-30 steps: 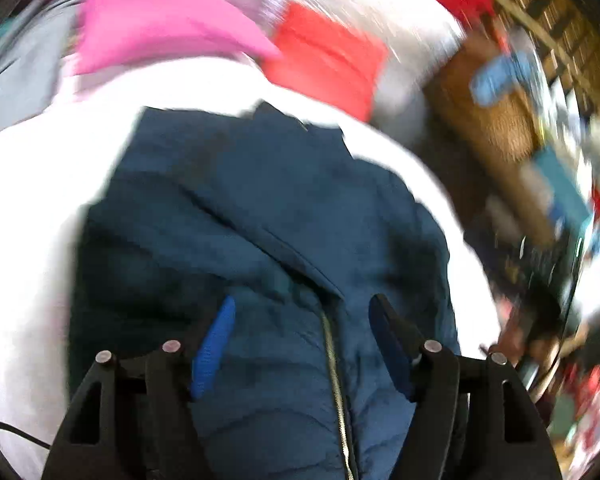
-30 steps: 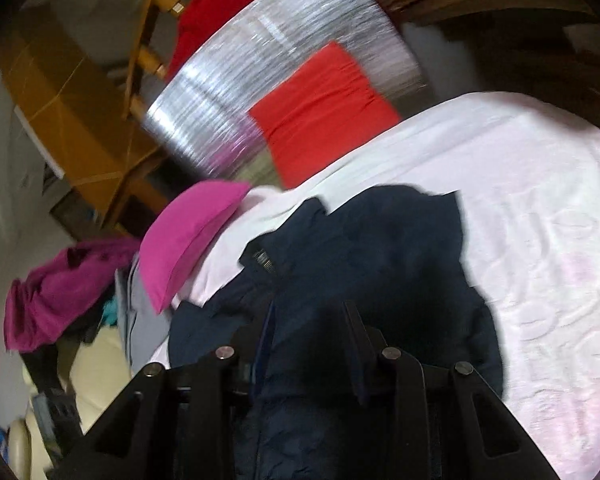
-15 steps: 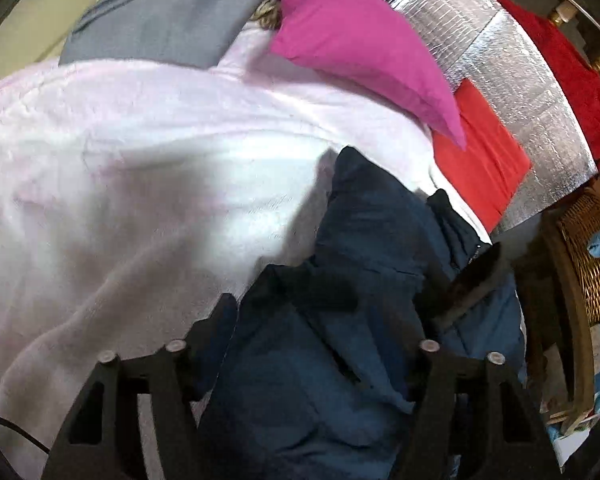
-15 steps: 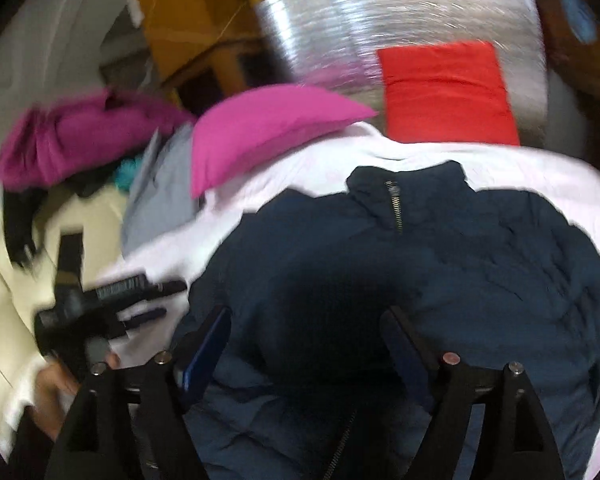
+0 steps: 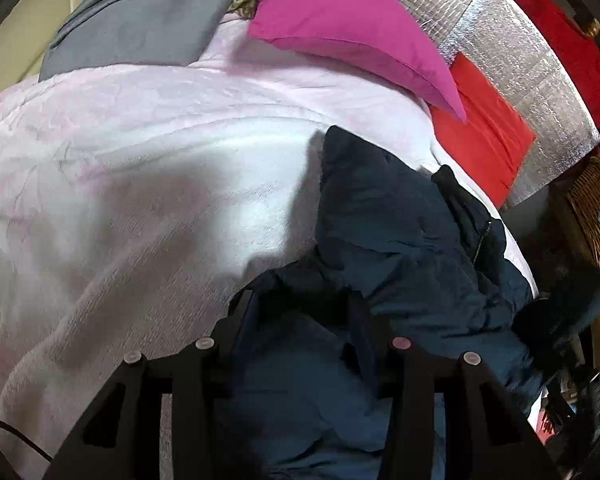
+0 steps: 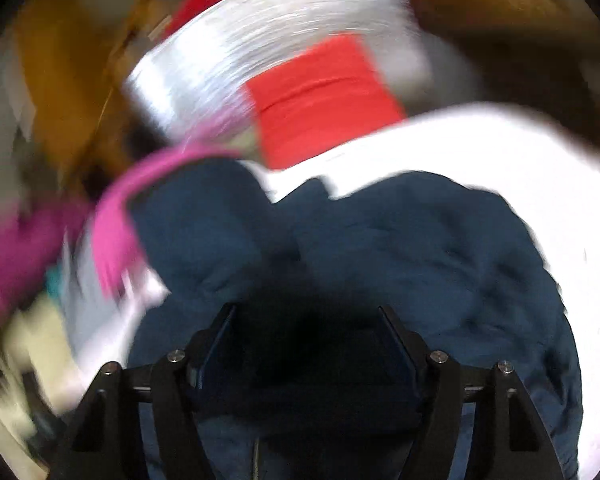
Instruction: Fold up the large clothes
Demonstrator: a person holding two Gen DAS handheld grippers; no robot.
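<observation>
Bunching navy jacket [image 5: 400, 240] at blanket [image 5: 140, 200] right edge; open blanket leftward.

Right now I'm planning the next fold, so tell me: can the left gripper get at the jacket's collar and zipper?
Probably yes. The left gripper sits over the navy jacket, and the collar with its zipper lies ahead to its right with nothing on top. The pink pillow sits farther back, out of the way.

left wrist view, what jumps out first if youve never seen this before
A dark navy puffer jacket lies crumpled on the pale pink blanket, right in front of the left gripper, whose fingers straddle its fabric. Behind it a bright magenta pillow lies at the blanket's far edge, beside a red cloth against a silver foil panel.
</observation>
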